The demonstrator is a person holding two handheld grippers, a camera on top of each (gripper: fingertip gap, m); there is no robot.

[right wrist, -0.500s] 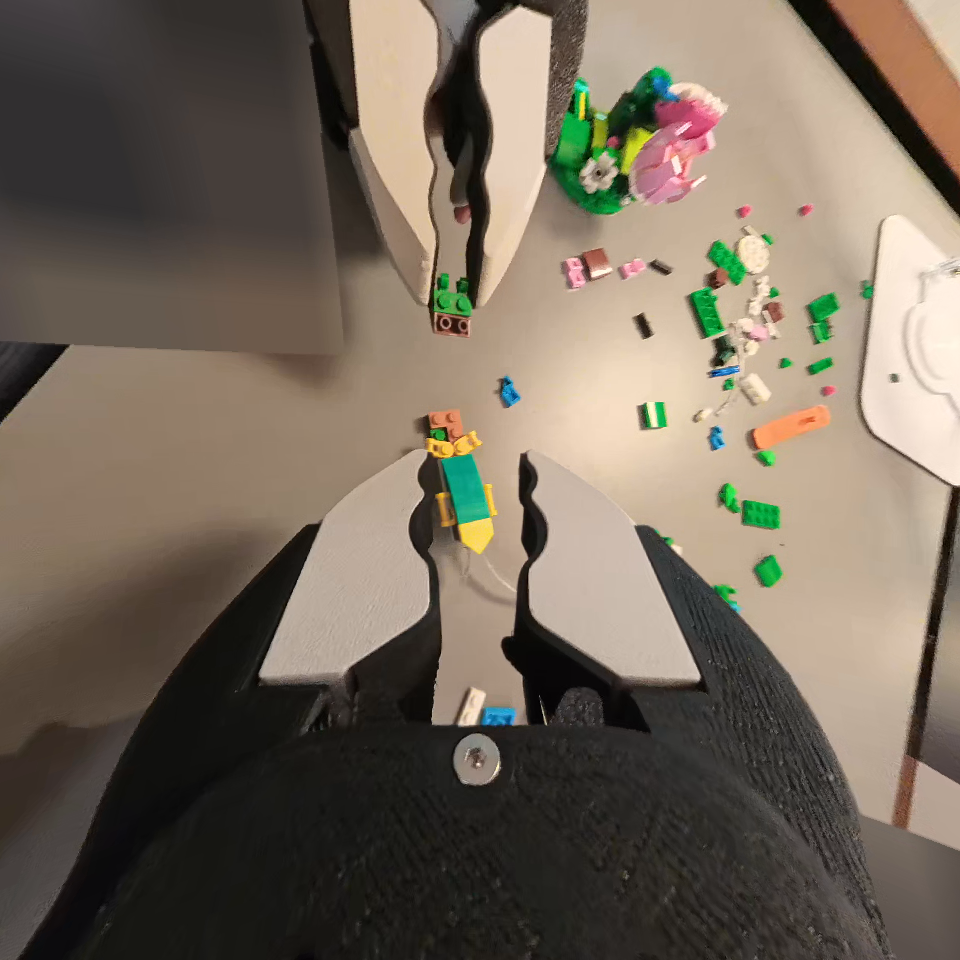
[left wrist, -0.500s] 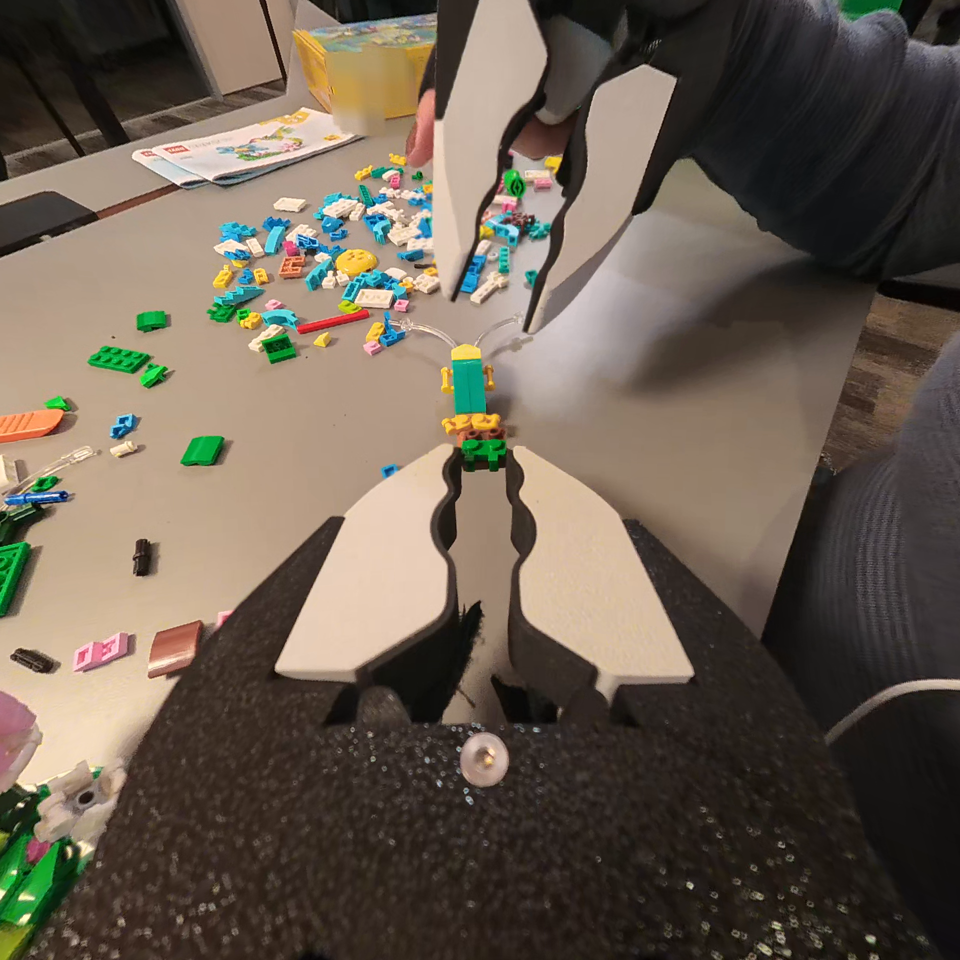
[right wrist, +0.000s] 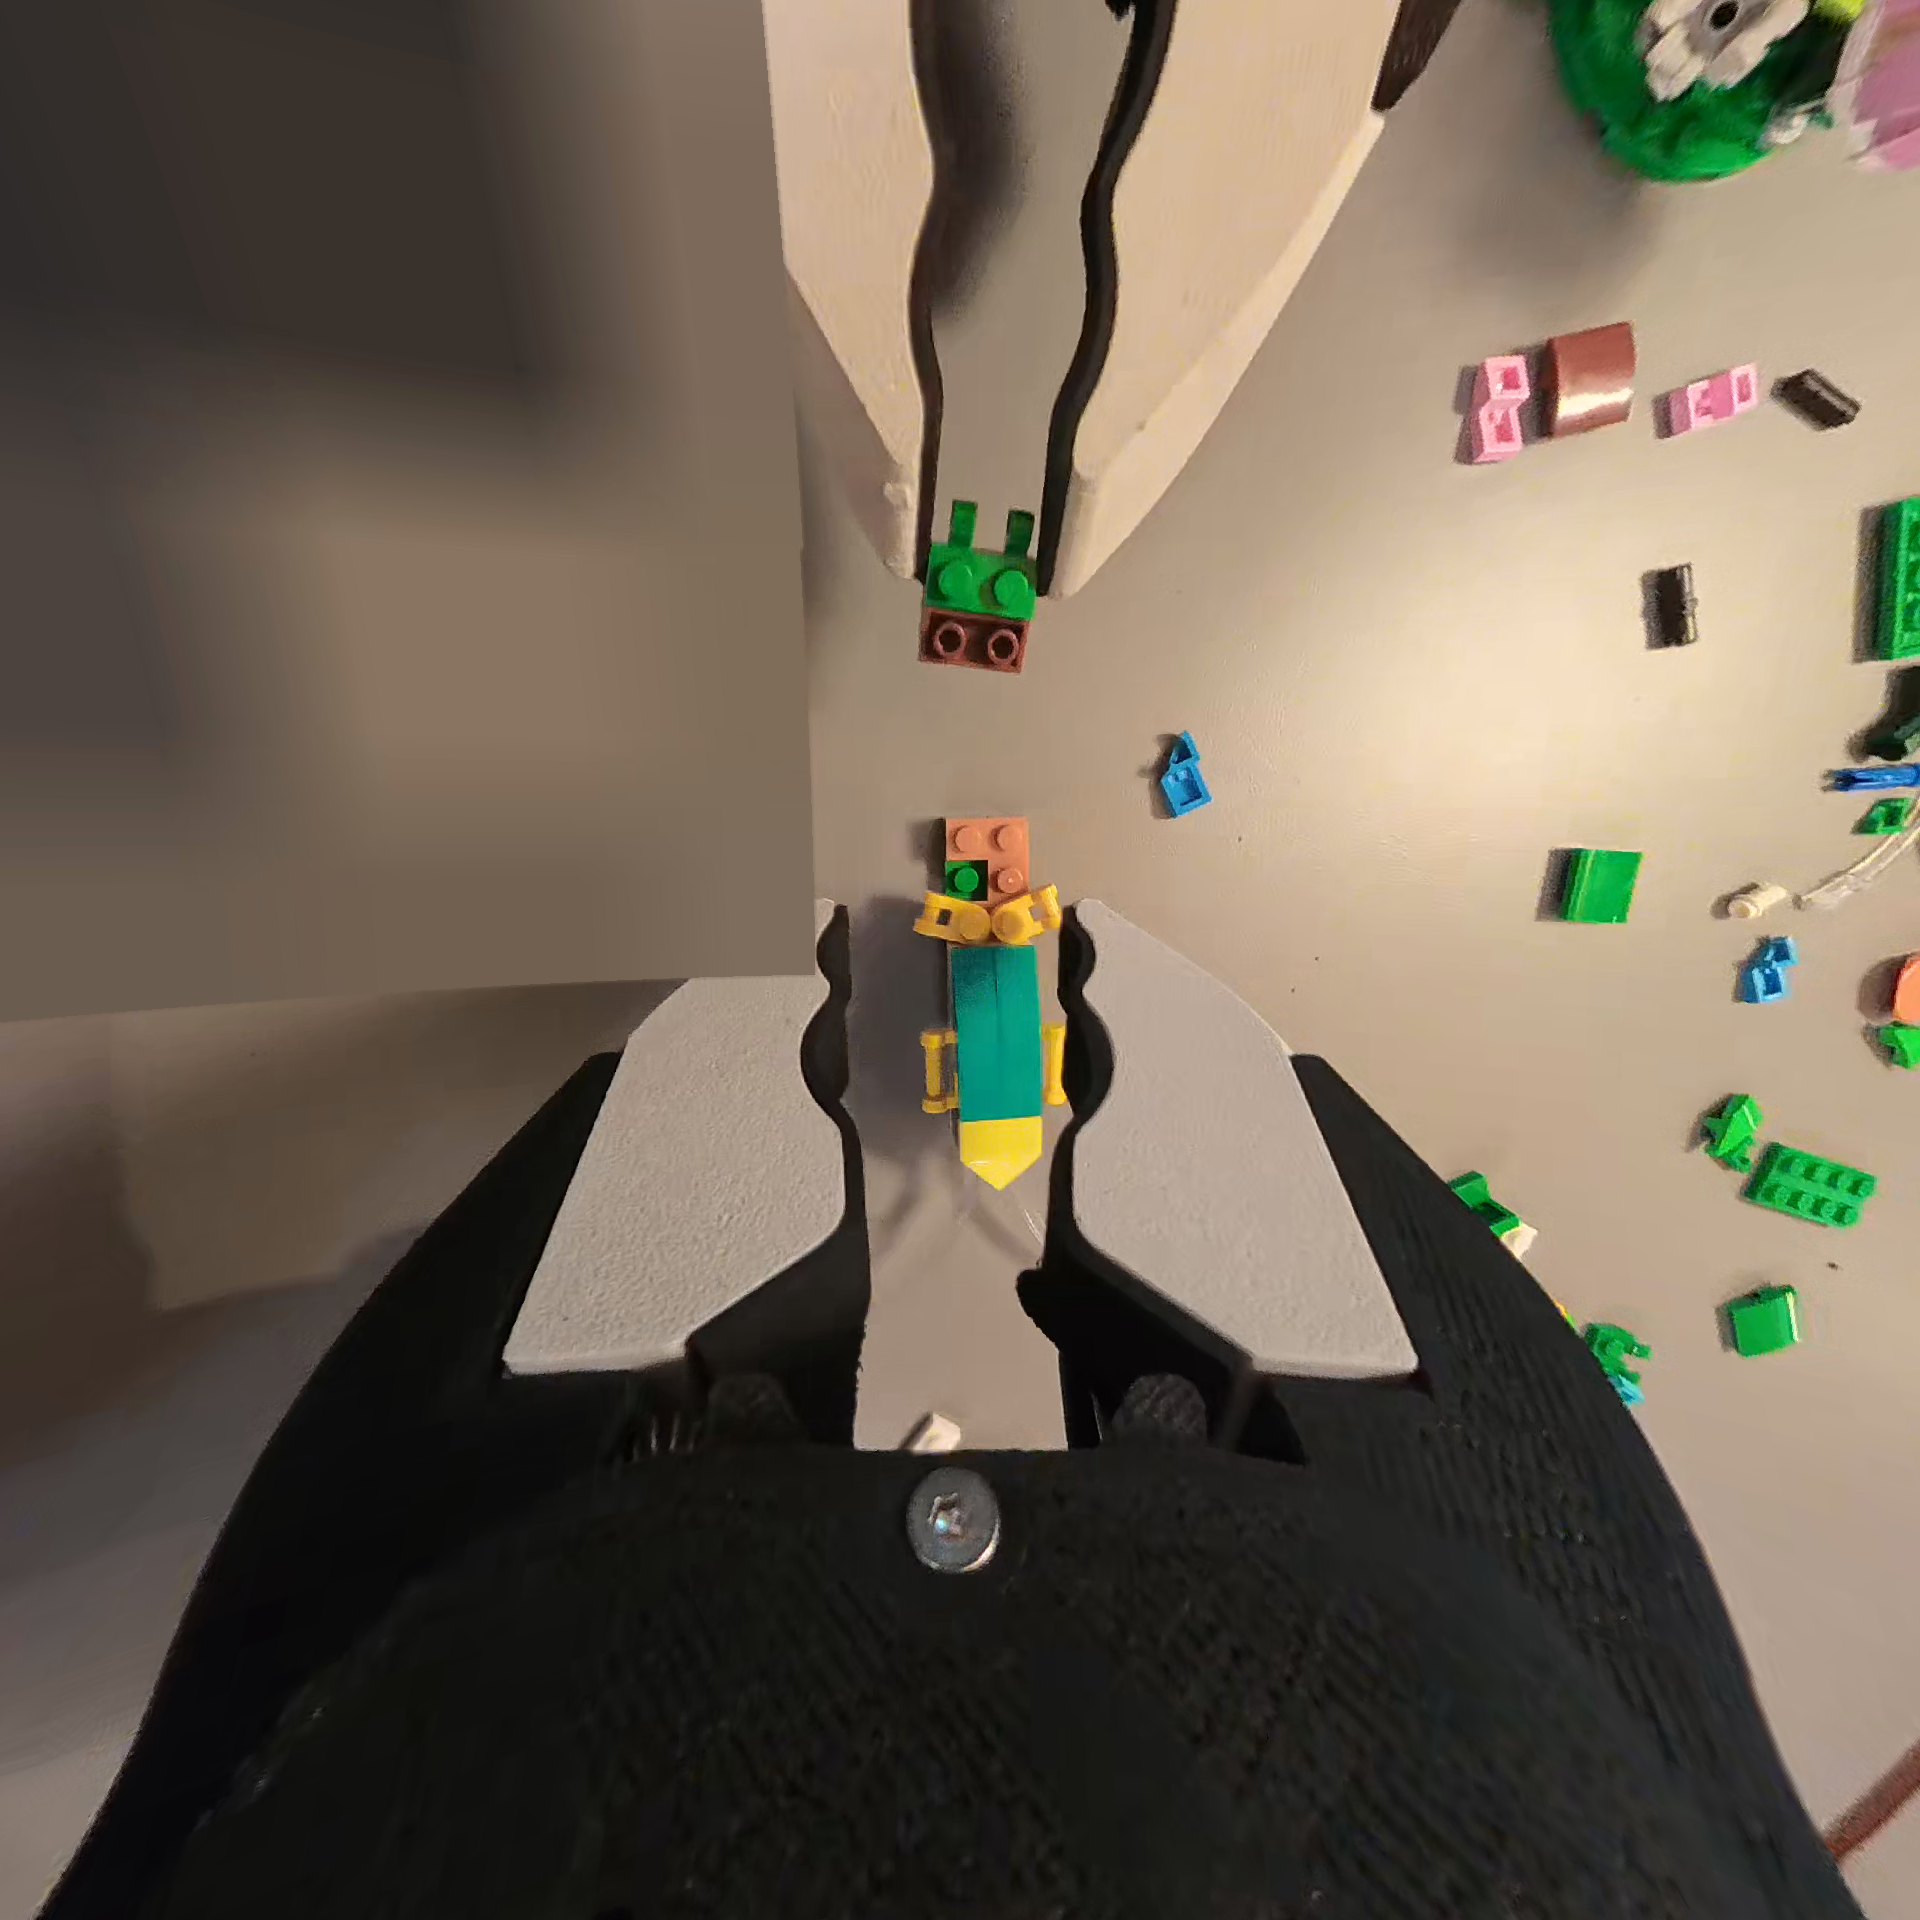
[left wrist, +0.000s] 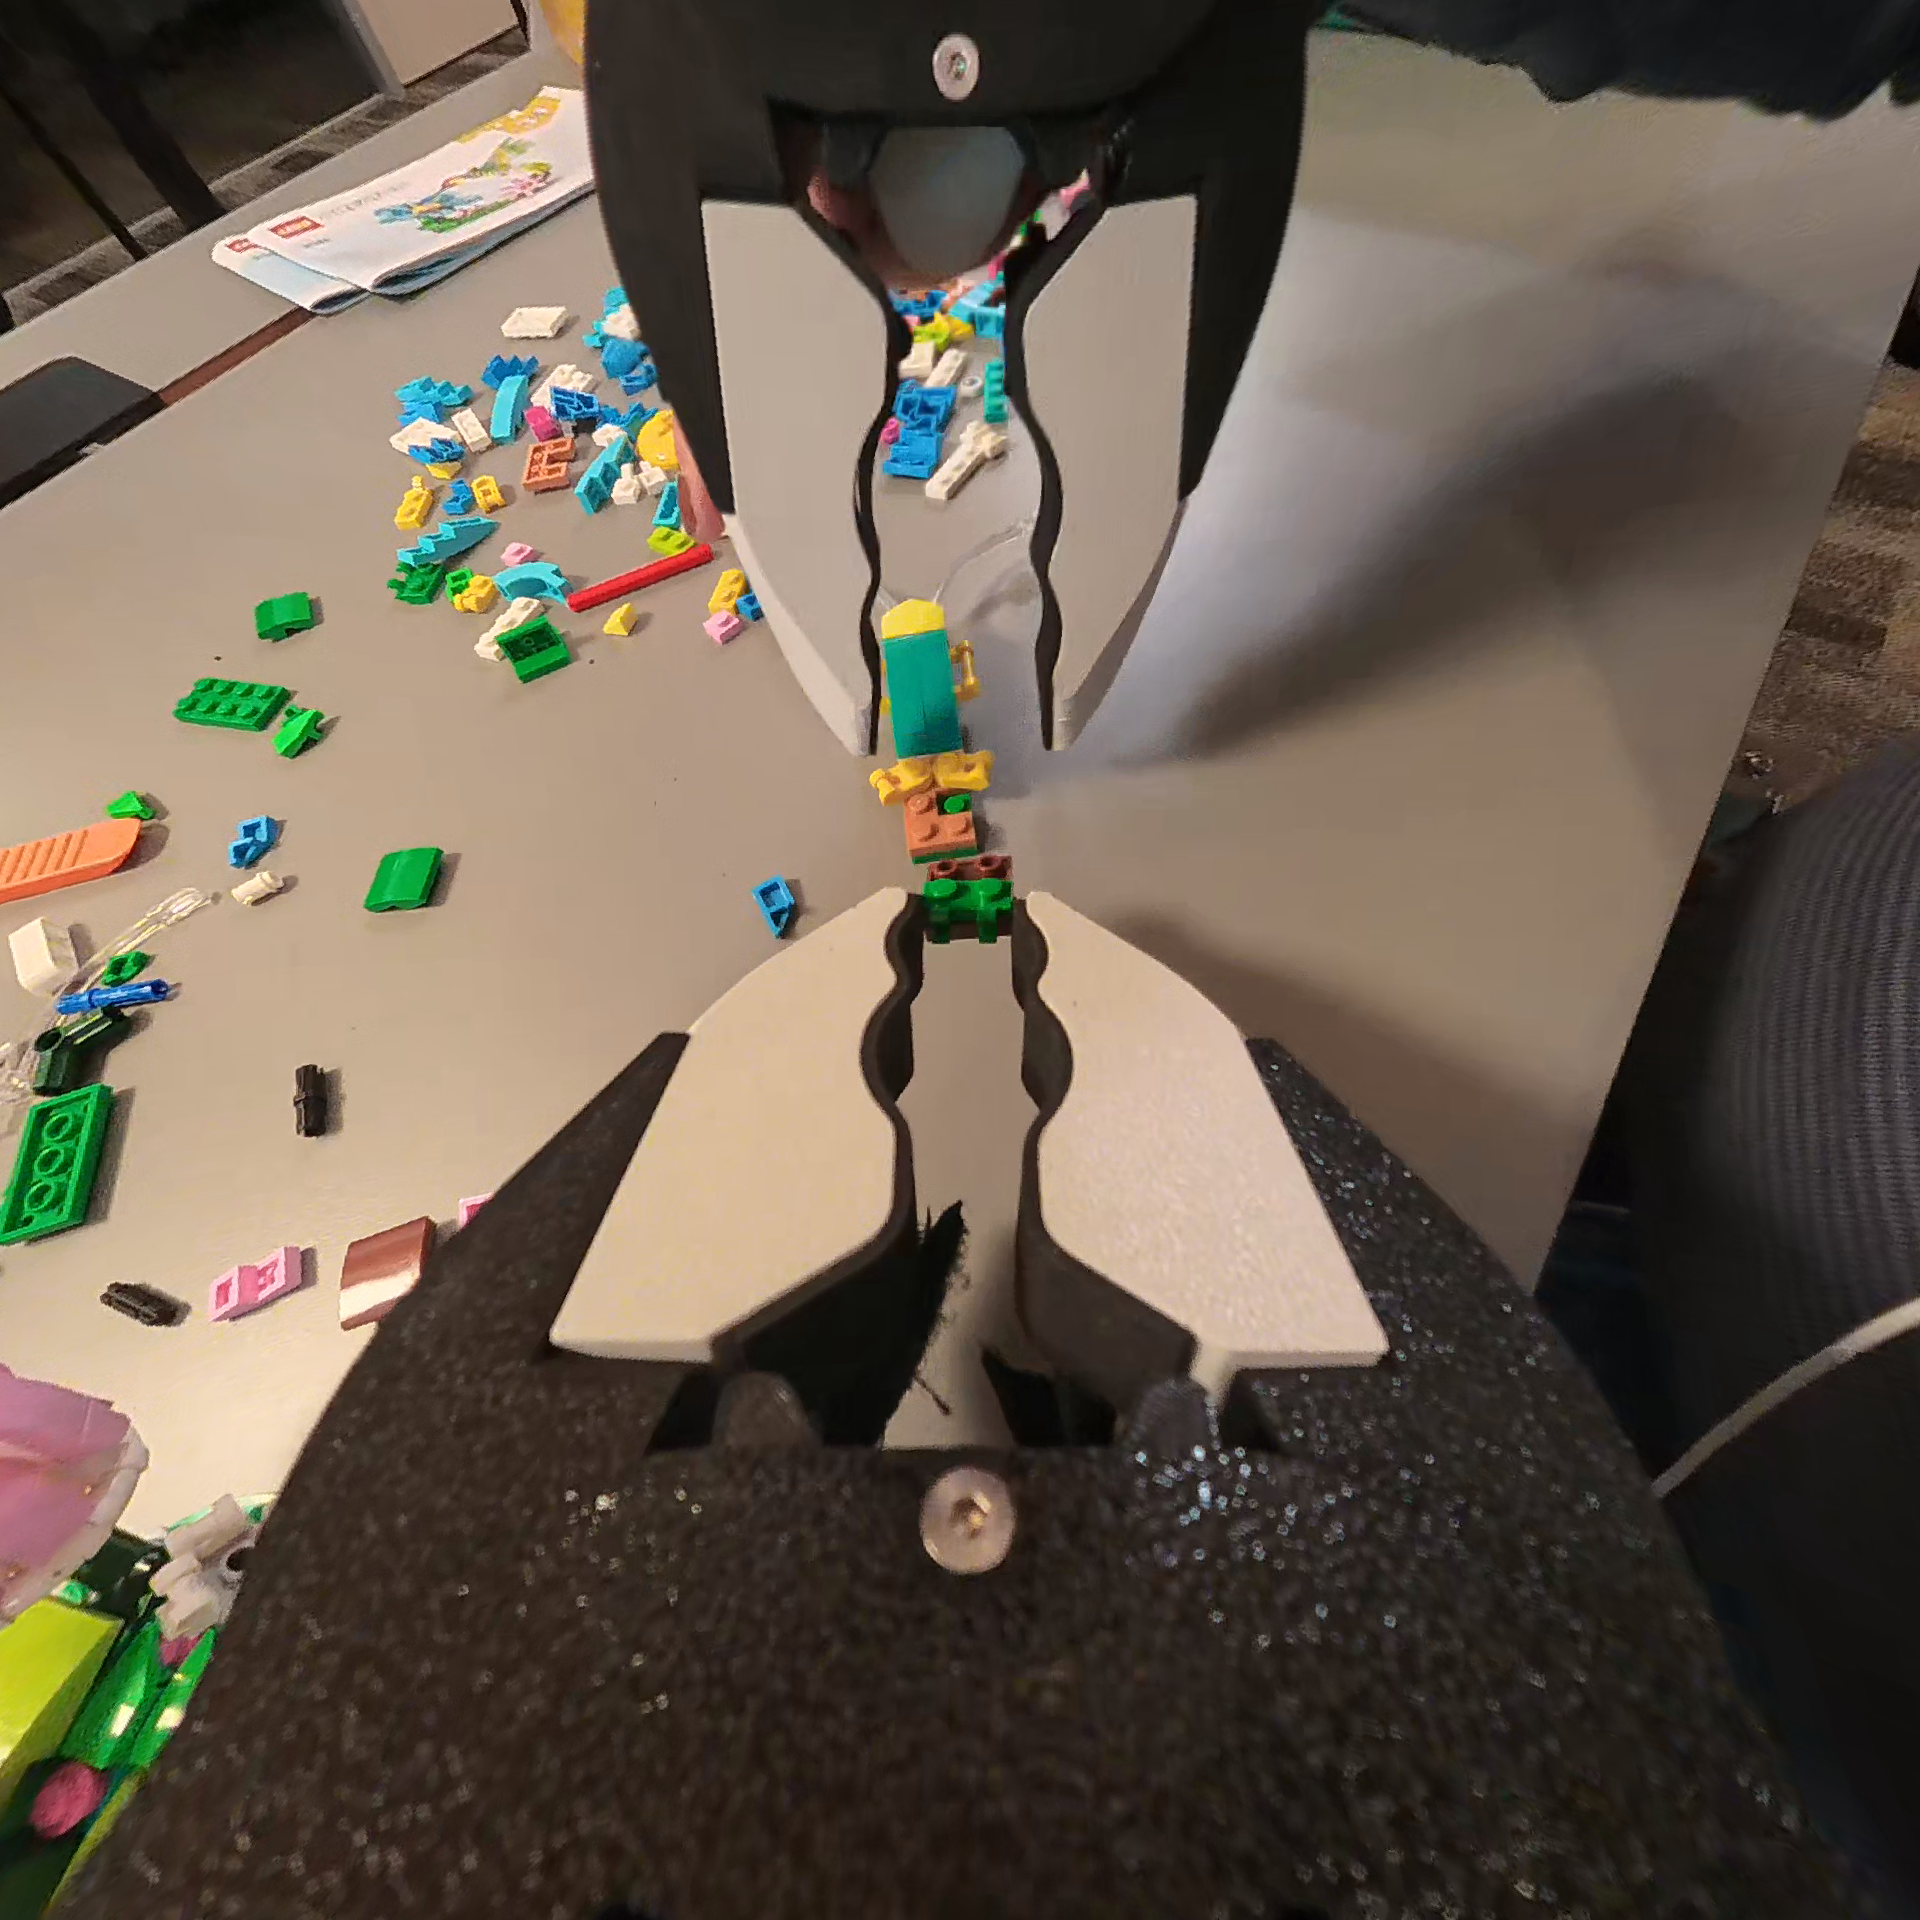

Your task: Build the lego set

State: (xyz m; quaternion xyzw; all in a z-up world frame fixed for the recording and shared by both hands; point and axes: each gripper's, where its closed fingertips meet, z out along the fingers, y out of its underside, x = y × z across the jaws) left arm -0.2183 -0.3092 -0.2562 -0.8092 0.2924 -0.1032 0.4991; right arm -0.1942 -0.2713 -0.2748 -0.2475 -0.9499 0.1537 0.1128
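Left gripper (left wrist: pixel 968 909) pinches one small stack at its tips: a green clip plate on a dark brown two-stud plate (left wrist: pixel 969 896), held clear of the desk (left wrist: pixel 1351 582). At 12 o'clock from it the right gripper (left wrist: pixel 961 740) faces it, its fingers parted wider than the single dragonfly-like body (right wrist: pixel 992 1023) lying between them; whether either pad touches the body I cannot tell. That body counts one teal bar, one yellow tip, two yellow clips at its front, two yellow handle pieces on its sides, and one orange four-stud plate carrying one green stud. In the right wrist view the stack (right wrist: pixel 977 613) sits at 12 o'clock from the body, well apart from it.

At 10 o'clock in the left wrist view lie many loose blue, white and yellow pieces (left wrist: pixel 540 447), one red rod (left wrist: pixel 639 580) and two booklets (left wrist: pixel 410 203). One flower model (right wrist: pixel 1725 73) sits at 1 o'clock in the right wrist view.

Compared with half a second ago, the right gripper has come lower and nearer, now straddling the body, and the body lies straighter in line with the stack.
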